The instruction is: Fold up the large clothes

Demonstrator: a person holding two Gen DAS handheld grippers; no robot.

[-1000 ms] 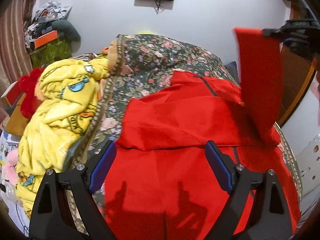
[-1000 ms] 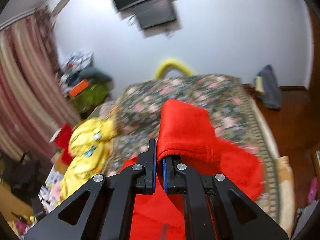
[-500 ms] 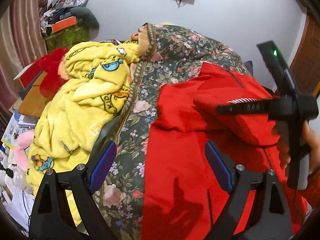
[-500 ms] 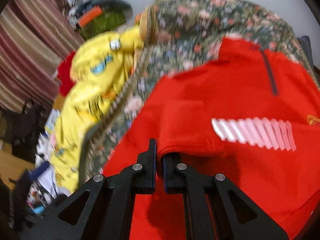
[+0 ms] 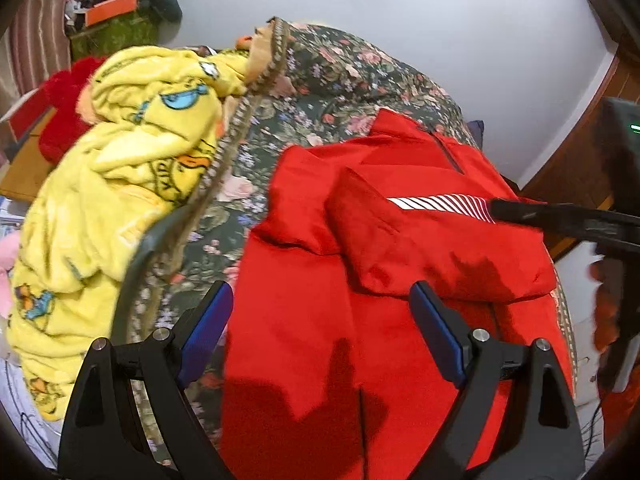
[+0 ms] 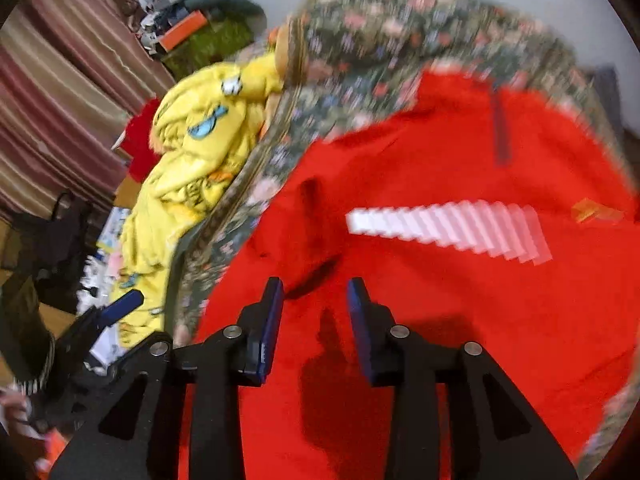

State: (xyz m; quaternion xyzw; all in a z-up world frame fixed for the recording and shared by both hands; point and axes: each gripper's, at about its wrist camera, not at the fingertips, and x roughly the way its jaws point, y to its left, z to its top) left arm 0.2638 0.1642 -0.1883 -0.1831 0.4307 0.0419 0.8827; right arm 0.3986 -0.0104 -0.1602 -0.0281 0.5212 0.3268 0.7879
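A large red jacket [image 5: 328,340] lies spread on the floral bedspread [image 5: 352,64], zip collar at the far end. Its sleeve with a white striped band [image 5: 436,203] is folded across the chest. My left gripper [image 5: 322,320] hovers wide open over the jacket's lower left part, nothing between its fingers. My right gripper [image 6: 316,296] is low over the red fabric with its jaws opening, and the cloth lies below the pads, not pinched. The striped band [image 6: 448,228] lies just beyond it. From the left wrist view the right gripper [image 5: 560,220] reaches in from the right edge.
A crumpled yellow cartoon blanket [image 5: 120,184] fills the bed's left side beside a braided bedspread border [image 5: 236,128]. Red plush [image 5: 64,112] and stacked clutter [image 5: 116,12] sit at the far left by striped curtains [image 6: 52,100]. A wooden door [image 5: 580,168] stands to the right.
The right gripper carried the red sleeve down from the air, laid it across the jacket's chest and let go, its jaws parting. The left gripper sank slightly, still open.
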